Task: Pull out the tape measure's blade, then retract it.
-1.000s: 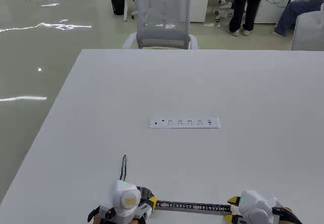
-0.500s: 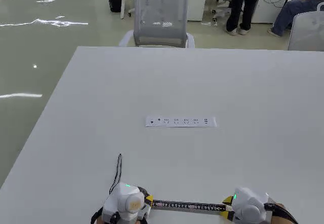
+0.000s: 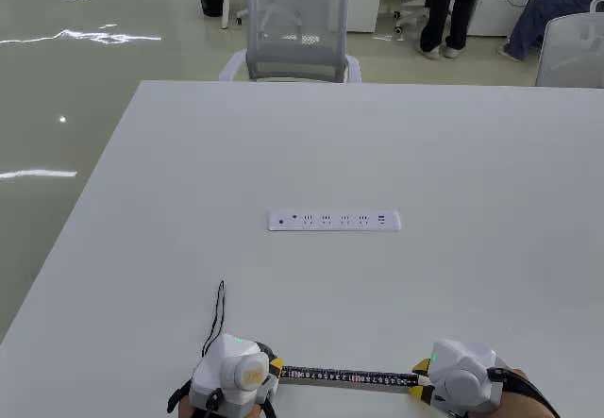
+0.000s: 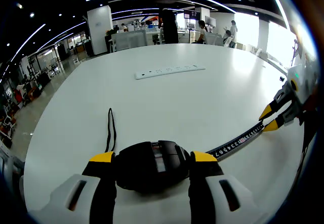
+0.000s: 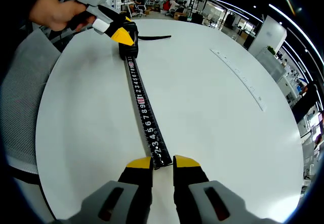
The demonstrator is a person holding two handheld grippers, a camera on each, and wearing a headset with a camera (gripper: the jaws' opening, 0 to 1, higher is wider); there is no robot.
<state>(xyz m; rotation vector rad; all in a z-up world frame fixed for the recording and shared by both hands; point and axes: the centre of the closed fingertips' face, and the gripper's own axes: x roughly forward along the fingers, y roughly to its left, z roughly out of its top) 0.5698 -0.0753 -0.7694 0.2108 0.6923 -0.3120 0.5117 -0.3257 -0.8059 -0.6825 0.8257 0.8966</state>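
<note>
My left gripper (image 4: pixel 153 157) is shut on the black tape measure case (image 4: pixel 154 166), which rests on the white table (image 3: pixel 377 144). A dark numbered blade (image 4: pixel 235 144) runs from the case to my right gripper (image 5: pixel 162 161), shut on the blade's end. The right gripper view has the blade (image 5: pixel 144 118) stretching flat along the table to the case (image 5: pixel 127 42) and the left gripper (image 5: pixel 119 34). In the head view the blade (image 3: pixel 344 376) spans between the left gripper (image 3: pixel 272 373) and the right gripper (image 3: pixel 418 385) near the table's front edge. A black wrist strap (image 3: pixel 219 309) trails from the case.
A white power strip (image 3: pixel 334 221) lies at the table's middle. A grey mesh chair (image 3: pixel 297 26) stands at the far edge, another chair (image 3: pixel 571 50) at the far right. People (image 3: pixel 453 3) stand beyond on the glossy floor.
The head view has shifted a little. The two grippers have drawn slightly closer, and the blade between them looks a touch shorter than a second ago.
</note>
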